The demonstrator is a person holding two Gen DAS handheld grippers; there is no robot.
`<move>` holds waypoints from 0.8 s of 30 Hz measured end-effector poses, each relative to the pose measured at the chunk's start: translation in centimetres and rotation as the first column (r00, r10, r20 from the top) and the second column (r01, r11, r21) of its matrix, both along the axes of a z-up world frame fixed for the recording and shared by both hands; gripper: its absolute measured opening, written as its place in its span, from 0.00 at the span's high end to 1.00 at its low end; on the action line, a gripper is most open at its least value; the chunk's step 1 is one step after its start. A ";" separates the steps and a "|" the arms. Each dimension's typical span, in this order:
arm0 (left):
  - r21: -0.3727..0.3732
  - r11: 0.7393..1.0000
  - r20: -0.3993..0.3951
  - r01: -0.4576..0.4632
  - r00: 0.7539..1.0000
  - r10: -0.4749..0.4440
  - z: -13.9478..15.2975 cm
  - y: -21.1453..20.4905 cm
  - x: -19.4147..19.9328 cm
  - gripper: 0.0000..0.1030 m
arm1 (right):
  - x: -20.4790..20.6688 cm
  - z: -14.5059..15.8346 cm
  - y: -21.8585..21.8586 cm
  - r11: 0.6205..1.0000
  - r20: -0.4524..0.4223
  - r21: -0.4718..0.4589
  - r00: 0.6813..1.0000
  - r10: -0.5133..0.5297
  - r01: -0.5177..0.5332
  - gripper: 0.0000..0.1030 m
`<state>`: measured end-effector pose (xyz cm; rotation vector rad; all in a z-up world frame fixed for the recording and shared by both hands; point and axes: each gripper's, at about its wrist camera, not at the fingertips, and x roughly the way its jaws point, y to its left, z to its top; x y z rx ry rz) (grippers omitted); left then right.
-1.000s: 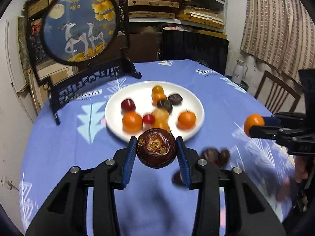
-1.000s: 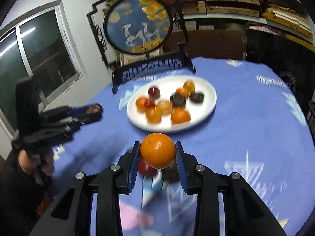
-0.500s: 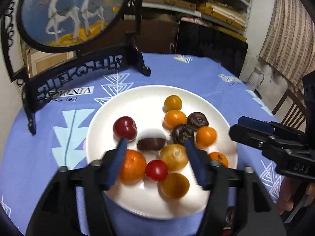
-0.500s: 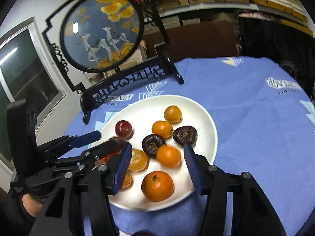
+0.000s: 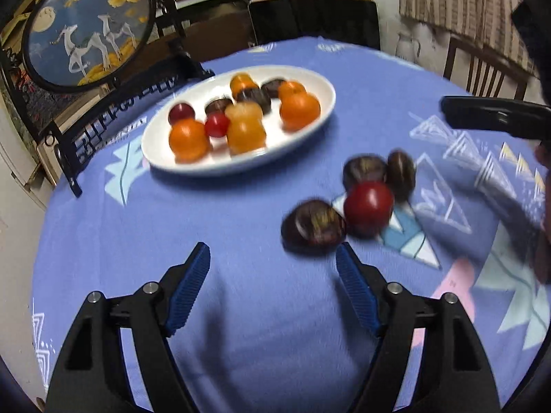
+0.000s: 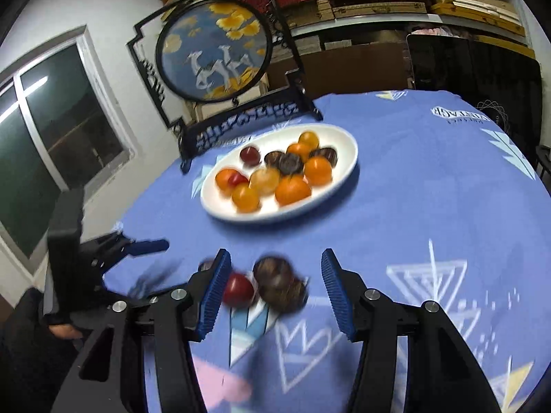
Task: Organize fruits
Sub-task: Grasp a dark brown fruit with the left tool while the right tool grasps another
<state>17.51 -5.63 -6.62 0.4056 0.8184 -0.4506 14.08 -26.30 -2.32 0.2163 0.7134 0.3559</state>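
The left gripper (image 5: 272, 265) is hovering low in the left wrist frame with its blue-padded jaws spread wide apart and gripping nothing. Just past its right fingertip, a cluster of loose fruit is lying on the blue tablecloth (image 5: 241, 213) right of the frame's centre: a red fruit (image 5: 368, 204) is touching three dark brown ones, the nearest dark fruit (image 5: 313, 227) sitting just beside that fingertip. All of it is blurring with motion.

The white plate (image 5: 320, 117) is sitting in the upper middle of that frame, well apart from the cluster, and is carrying orange, yellow, red and dark fruits crowded together. Behind it, at the upper left, a round painted screen (image 5: 89, 31) is standing upright in its black frame.

The right gripper (image 6: 275, 268) is showing at the bottom of the right wrist frame, its jaws likewise standing wide apart with nothing clamped. The red fruit (image 6: 239, 287) and a dark fruit beside it are lying on the cloth in the gap between its fingers, nearer the left one. The plate (image 6: 344, 168) is resting further off, at the centre of that frame, and the left gripper is appearing at the frame's left edge.
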 end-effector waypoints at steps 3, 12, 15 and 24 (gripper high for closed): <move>0.004 1.000 -0.004 -0.002 1.000 0.002 -0.4 -0.1 0.0 0.29 | -1.8 -0.1 0.6 1.000 -0.003 -0.019 1.000 0.019 -0.019 0.34; 0.038 0.999 -0.017 0.036 0.999 -0.035 -1.4 -2.8 2.4 0.39 | -4.3 0.3 -0.6 1.000 0.017 -0.029 1.000 -0.010 0.010 0.26; -0.006 0.997 -0.041 0.070 0.997 -0.071 -1.5 -2.9 2.3 0.59 | -3.9 -0.1 -0.6 0.998 0.005 -0.062 1.000 -0.019 0.019 0.27; -0.262 0.965 0.003 -0.028 1.000 0.030 1.8 2.1 2.2 0.59 | -0.1 -2.0 3.0 0.981 -0.077 -0.194 0.997 0.010 -0.025 0.32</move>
